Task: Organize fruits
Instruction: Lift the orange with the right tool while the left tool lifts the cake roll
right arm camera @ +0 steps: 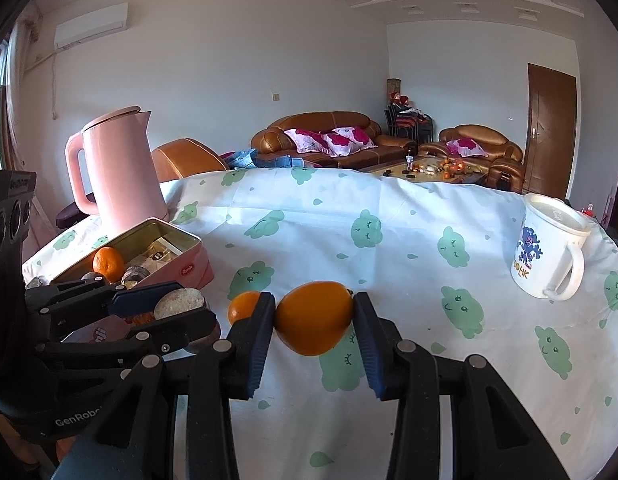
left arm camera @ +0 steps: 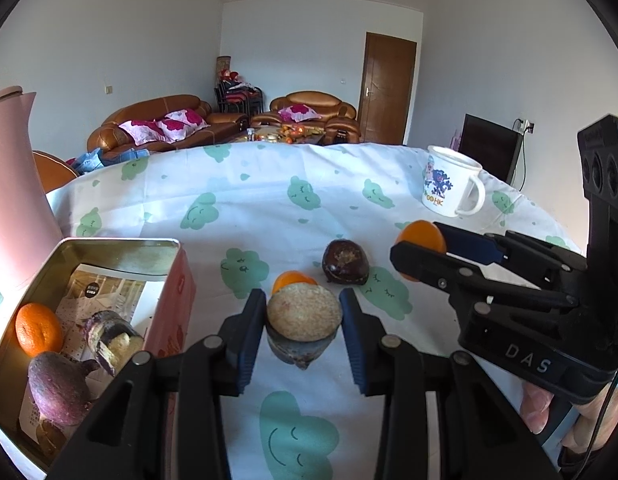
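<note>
My left gripper [left arm camera: 304,322] is shut on a cut purple-skinned tuber piece [left arm camera: 304,312] whose pale face points up, held just above the cloth. Right behind it lie a small orange [left arm camera: 293,279] and a dark brown fruit [left arm camera: 345,266]. To its left stands an open pink tin [left arm camera: 121,242] holding an orange [left arm camera: 39,334] and purple tuber pieces [left arm camera: 59,388]. My right gripper [right arm camera: 313,316] is shut on an orange fruit [right arm camera: 313,320] above the table; the small orange [right arm camera: 242,309] sits just to its left. The left gripper [right arm camera: 181,305] shows there beside the tin [right arm camera: 177,229].
A pink kettle [right arm camera: 117,176] stands behind the tin at the table's left. A white printed mug [right arm camera: 549,248] sits at the right. The table wears a white cloth with green clouds [right arm camera: 349,208]. Sofas and a coffee table lie beyond the far edge.
</note>
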Tool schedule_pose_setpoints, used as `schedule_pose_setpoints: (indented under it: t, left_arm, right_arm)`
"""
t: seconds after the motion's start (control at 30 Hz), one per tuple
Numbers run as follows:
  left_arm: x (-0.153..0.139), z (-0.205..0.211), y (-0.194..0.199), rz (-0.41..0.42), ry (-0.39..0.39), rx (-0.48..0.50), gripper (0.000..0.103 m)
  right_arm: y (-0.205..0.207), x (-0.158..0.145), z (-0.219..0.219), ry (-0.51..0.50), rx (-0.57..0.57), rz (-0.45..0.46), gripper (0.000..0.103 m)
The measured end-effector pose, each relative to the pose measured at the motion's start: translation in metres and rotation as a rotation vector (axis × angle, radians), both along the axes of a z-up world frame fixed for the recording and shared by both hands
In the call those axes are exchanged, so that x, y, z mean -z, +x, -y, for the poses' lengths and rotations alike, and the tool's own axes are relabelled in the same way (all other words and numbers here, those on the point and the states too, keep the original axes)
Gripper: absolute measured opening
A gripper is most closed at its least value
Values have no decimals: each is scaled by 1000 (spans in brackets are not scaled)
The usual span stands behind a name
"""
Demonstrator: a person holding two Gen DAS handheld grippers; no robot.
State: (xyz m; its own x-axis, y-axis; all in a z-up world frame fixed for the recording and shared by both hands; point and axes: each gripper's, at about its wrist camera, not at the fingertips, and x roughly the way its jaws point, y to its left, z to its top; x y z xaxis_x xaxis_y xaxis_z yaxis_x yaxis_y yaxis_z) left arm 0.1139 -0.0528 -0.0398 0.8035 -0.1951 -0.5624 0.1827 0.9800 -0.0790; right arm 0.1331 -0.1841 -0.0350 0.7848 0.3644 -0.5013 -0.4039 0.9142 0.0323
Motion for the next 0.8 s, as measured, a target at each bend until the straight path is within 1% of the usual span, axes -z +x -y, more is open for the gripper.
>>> schedule_pose_setpoints:
  t: [0.8]
  left_arm:
    - [-9,2,-17,97,33,-26,39]
  right_arm:
    - [-15,-6,2,19,-4,77,42]
